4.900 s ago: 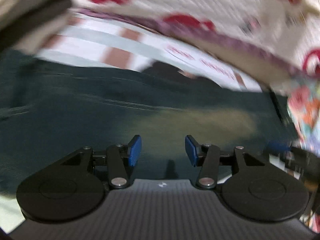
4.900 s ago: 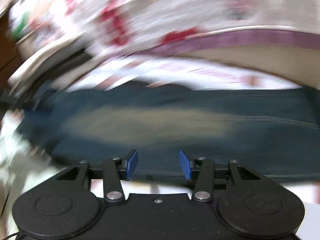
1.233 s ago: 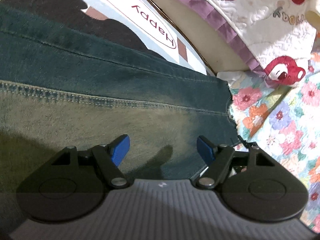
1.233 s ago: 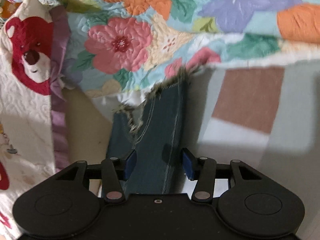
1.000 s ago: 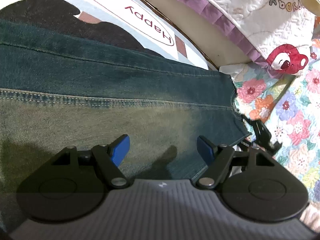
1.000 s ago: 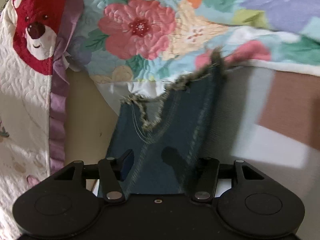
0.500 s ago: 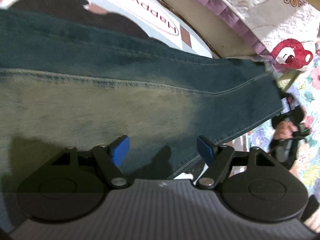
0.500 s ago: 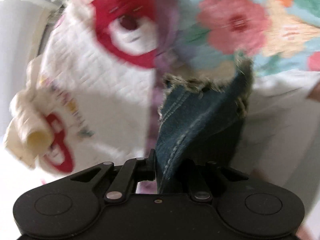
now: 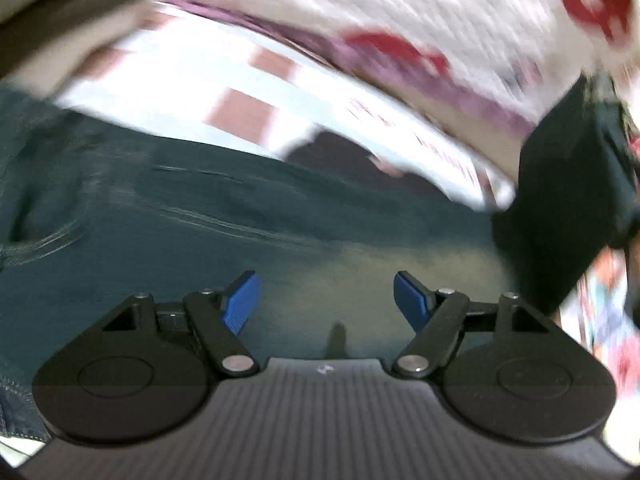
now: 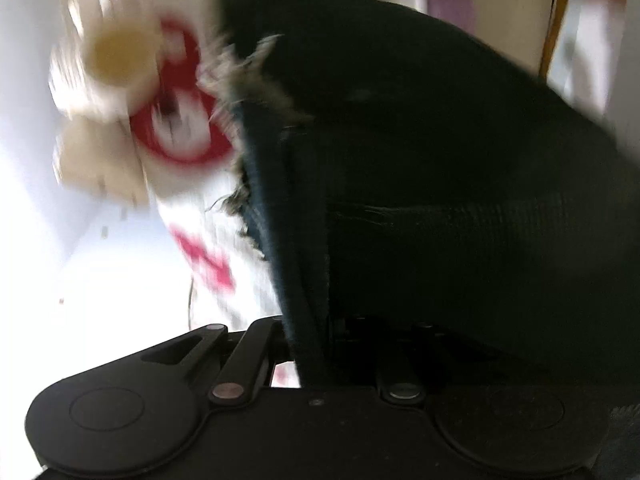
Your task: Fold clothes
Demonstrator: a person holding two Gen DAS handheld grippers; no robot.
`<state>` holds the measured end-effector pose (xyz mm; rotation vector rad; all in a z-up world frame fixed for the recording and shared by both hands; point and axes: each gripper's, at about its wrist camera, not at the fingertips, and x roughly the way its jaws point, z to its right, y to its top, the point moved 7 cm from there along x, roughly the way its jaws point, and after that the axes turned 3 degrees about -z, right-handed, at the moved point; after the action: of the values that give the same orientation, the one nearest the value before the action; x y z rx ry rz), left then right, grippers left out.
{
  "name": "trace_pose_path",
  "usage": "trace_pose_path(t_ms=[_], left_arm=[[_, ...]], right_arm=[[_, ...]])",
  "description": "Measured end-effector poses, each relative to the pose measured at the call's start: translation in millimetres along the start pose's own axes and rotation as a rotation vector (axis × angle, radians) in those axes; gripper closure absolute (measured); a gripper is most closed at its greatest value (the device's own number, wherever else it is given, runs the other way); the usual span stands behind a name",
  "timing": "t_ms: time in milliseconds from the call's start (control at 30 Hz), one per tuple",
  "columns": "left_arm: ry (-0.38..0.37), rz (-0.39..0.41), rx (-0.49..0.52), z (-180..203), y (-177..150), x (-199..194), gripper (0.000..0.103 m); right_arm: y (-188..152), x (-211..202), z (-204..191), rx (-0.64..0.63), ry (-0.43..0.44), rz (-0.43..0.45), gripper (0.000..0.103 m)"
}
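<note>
The right gripper is clamped on the frayed hem of the jeans, the denim rising out of the closed fingers and draping over most of that view. The left gripper hangs with its blue pads well apart, holding nothing, just above the faded leg of the jeans lying flat on the mat.

The step in hand looks like carrying the hem end over the rest of the leg to make a fold. To do it well, the right grip should hold both layers of the hem, travel in line with the leg so the side seams stack, and let go only once the hem lies flat. The empty left gripper could press down at the fold line to keep the lower layer from dragging.

The left view alone shows the flat leg, the mat beyond it, the quilt behind, and the lifted end as a dark shape at its right edge. The right view alone shows the closed grip and the fraying; both are blurred.
</note>
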<state>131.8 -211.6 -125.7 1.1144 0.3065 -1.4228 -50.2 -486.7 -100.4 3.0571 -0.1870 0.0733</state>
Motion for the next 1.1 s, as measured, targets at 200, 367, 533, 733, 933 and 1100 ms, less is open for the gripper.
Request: trace_pose_path(t_ms=[200, 367, 533, 733, 933, 1100], left_arm=[[-0.09, 0.04, -0.161, -39, 4, 1, 0.03], [-0.165, 0.073, -0.296, -72, 7, 2, 0.03], [-0.227, 0.086, -0.387, -91, 9, 1, 0.03], [-0.284, 0.077, -0.443, -95, 8, -4, 0.029], [-0.317, 0.076, -0.491, -100, 6, -7, 0.029], [-0.297, 0.071, -0.473, -99, 5, -8, 0.029]], right_arm=[[-136, 82, 47, -0.028, -0.149, -0.324, 0.093], [-220, 101, 116, -0.232, -0.448, -0.498, 0.093], [-242, 97, 108, -0.461, -0.525, -0.52, 0.092], [-299, 98, 76, -1.12, -0.674, -0.624, 0.087], [-370, 83, 62, -1.37, -0.587, -0.74, 0.055], [-361, 74, 52, -1.28, -0.561, -0.765, 0.055]])
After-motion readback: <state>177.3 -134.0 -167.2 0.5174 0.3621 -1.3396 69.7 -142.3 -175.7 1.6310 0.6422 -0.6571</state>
